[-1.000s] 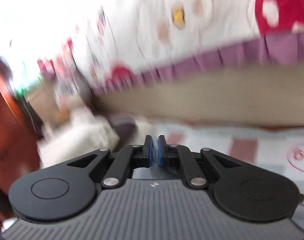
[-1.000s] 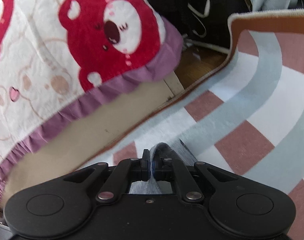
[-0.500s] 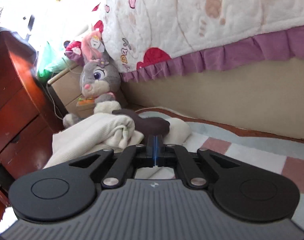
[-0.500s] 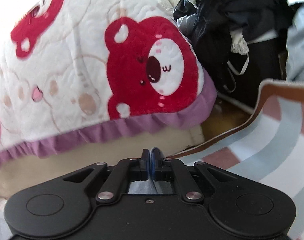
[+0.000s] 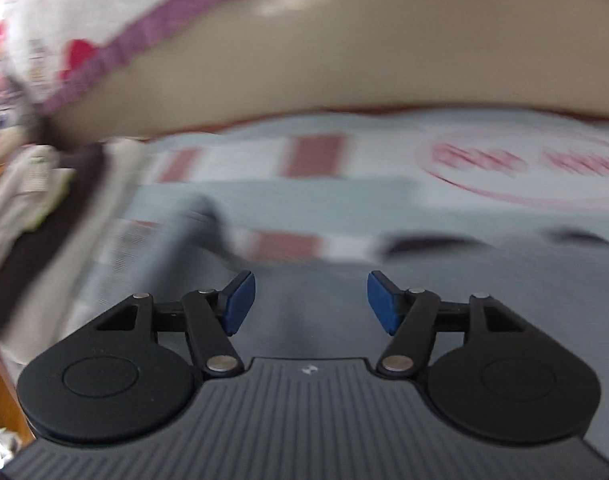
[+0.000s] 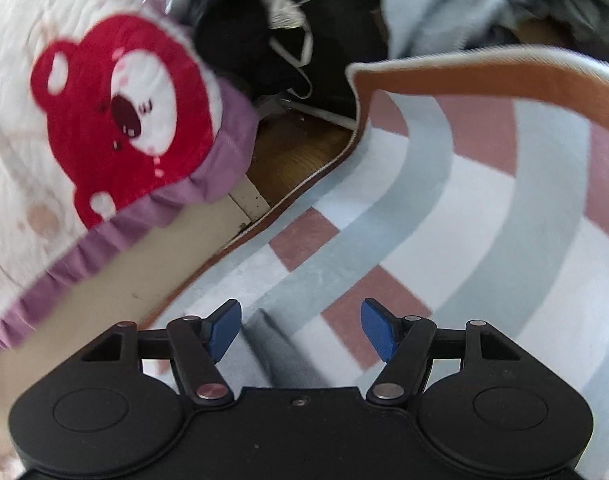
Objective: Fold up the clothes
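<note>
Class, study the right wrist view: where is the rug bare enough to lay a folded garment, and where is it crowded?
Free: the striped rug between the bed base and its upturned brown edge. Crowded: the dark clothes pile beyond, and a grey garment under the right gripper.

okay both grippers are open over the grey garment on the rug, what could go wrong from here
1. The left gripper and right gripper are both open, so the grey garment lies loose; it may settle creased.
2. The left wrist view is blurred, so a regrasp could miss the garment's edge.
3. The rug's lifted corner sits near the pile of dark clothes; a low pinch might catch the rug instead.
</note>
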Action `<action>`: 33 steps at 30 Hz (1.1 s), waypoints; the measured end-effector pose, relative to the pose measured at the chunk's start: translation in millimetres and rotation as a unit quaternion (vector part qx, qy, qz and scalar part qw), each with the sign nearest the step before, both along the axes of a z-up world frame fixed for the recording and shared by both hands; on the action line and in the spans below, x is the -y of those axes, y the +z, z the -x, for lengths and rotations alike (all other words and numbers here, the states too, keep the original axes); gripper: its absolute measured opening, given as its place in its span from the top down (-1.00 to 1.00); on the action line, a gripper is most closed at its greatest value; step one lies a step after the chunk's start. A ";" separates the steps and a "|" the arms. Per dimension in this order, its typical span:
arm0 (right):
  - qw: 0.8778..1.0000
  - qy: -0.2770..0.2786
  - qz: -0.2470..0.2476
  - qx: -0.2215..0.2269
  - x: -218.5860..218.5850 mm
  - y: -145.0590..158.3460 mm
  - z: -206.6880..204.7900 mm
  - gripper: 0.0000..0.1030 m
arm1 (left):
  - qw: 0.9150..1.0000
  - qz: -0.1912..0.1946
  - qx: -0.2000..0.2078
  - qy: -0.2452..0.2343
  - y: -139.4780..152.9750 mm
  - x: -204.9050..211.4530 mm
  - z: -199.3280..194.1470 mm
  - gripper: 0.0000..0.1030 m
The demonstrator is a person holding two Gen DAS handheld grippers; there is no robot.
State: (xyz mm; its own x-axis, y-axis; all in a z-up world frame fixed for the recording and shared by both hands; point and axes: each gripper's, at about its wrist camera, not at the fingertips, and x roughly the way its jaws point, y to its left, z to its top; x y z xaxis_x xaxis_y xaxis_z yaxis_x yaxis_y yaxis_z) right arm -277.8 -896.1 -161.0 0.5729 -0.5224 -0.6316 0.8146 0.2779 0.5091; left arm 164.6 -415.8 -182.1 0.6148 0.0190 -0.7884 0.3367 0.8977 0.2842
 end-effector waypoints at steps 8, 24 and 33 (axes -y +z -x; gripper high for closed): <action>0.994 0.052 -0.100 0.004 -61.5 19.2 53.3 -0.40 | 0.995 -0.004 -0.072 -0.069 -10.1 13.6 75.6 -0.37; 0.977 0.113 -0.182 -0.020 -116.4 -28.3 130.8 -0.09 | 0.994 -0.010 -0.094 -0.057 -16.1 -11.7 134.1 -0.59; 0.972 0.151 -0.160 -0.079 -121.9 -35.1 110.1 -0.04 | 0.993 -0.018 -0.095 -0.071 -24.5 -20.2 149.0 -0.60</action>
